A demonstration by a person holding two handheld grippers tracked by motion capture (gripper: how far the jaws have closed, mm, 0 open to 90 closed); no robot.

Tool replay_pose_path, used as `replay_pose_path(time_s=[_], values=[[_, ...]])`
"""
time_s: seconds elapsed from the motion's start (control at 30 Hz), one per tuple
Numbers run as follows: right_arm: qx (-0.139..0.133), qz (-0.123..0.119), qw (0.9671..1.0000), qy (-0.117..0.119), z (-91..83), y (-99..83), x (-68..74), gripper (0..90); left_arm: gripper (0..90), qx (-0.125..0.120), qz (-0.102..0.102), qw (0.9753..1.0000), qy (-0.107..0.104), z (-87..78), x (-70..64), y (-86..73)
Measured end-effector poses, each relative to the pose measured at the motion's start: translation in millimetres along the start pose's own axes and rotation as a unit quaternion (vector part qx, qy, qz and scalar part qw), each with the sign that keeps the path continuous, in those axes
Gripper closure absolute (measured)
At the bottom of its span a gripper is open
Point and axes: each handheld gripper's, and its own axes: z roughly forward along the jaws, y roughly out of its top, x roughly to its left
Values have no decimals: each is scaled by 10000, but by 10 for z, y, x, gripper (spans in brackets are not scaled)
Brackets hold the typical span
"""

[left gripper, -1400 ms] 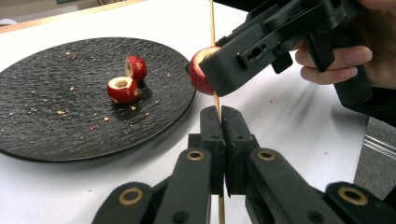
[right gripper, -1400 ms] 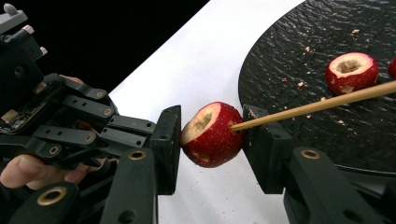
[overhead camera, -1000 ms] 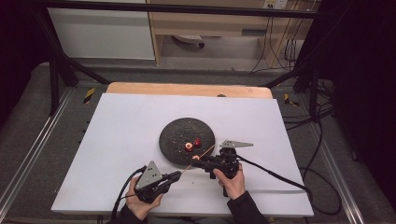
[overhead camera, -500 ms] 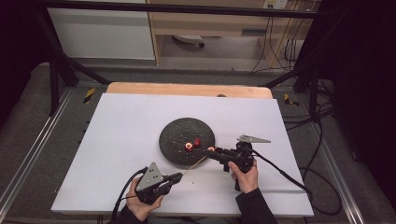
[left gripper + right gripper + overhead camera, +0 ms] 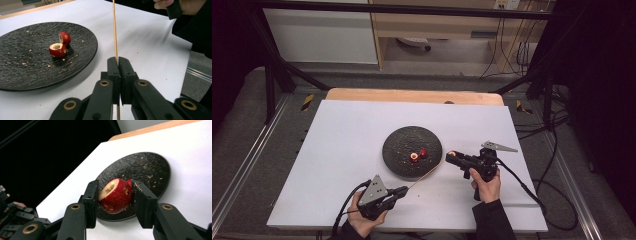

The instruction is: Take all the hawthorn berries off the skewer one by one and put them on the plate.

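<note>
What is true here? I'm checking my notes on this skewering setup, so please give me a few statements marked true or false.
1. The left gripper is shut on the wooden skewer. True.
2. The right gripper is empty. False: its jaws clamp a red fruit piece.
3. Two red fruit pieces lie on the black plate. True.
4. The plate is white and smooth. False: it is black and textured, with crumbs on it.
5. The held fruit piece is already threaded on the skewer. False: the two are apart.
</note>
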Motion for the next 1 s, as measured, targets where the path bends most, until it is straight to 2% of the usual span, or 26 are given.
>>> replay_pose_path(time_s=[0.3, 0.5, 0.77, 1.0], values=[[-247, 57, 9995, -198, -191, 68, -105, 598, 883, -8, -3, 10000, 28, -21, 21, 0], [-211, -11, 9994, -286, -186, 67, -111, 598, 883, -119, -217, 9996, 131, -96, 149, 15], [-16, -180, 9992, -353, -25, 97, -22, 598, 883, -296, -449, 9979, 349, -232, 325, 42], [198, -405, 9984, -354, 331, 197, 78, 599, 882, -348, -532, 9967, 499, -311, 419, 33]])
